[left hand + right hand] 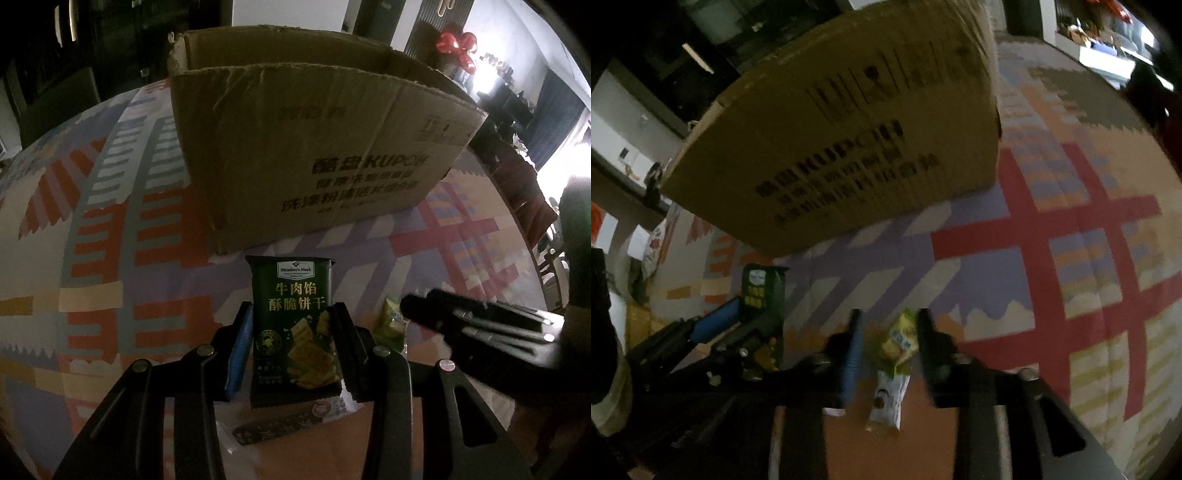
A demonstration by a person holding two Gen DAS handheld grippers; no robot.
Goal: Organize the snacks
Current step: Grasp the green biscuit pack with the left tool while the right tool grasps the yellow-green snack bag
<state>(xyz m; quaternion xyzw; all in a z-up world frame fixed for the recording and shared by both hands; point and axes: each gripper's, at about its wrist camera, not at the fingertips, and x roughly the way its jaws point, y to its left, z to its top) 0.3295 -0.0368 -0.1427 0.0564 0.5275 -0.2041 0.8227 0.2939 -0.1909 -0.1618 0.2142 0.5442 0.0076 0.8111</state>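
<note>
The left tool [291, 343] clamps the green cracker packet [293, 317] upright before the cardboard box [314, 147]. The right tool [886, 343] stands partly open around the yellow-green snack [899, 341] on the worktop [1071, 258]; whether its pads touch it is unclear.

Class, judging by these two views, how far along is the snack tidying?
Done: cannot tell, since the cardboard box hides its inside. In hand: the left gripper holds a dark green biscuit packet upright; the right gripper straddles a small yellow-green packet, pads not pressing. Left: a white packet on the patterned tablecloth.
</note>
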